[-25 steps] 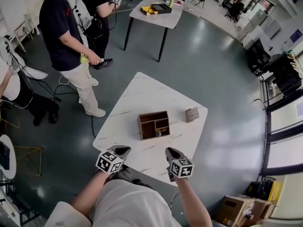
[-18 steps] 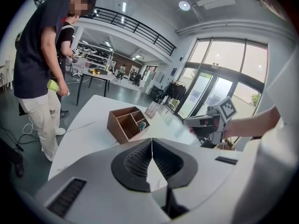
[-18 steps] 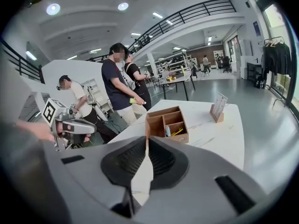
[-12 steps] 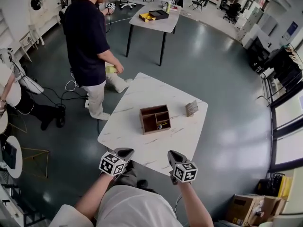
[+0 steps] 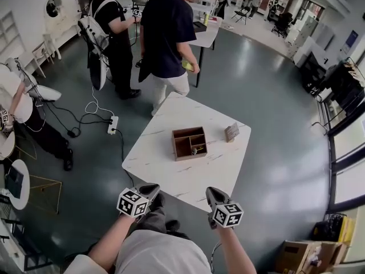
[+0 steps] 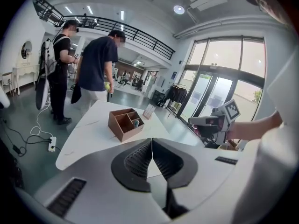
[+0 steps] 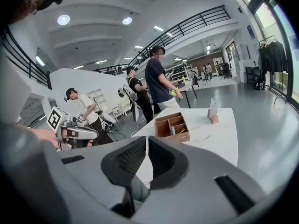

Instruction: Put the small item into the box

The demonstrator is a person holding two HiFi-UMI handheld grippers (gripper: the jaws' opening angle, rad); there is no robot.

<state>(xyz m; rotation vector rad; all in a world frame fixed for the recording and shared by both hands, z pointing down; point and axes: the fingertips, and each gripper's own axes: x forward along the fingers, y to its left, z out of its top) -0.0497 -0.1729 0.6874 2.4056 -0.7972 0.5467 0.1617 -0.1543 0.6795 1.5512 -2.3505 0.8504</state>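
Nearest, the left gripper (image 5: 149, 188) and the right gripper (image 5: 214, 193) hang side by side at the near edge of the white table (image 5: 165, 170), each with its jaws pressed together on nothing. Farther out, mid-table and well apart from both, stands the wooden box (image 5: 183, 141). The small item (image 5: 194, 150) lies inside it, in a small compartment at its near right. Beyond are a card stand (image 5: 231, 132) and a standing person (image 5: 165, 33).

The person wears a light, short-sleeved top (image 5: 159, 254). The left gripper (image 5: 151, 187) and right gripper (image 5: 210, 191) have pale grey shells, each carrying a white cube (image 5: 132, 202) printed with black square markers, and dark fingers (image 6: 135, 160) with ribbed pads.
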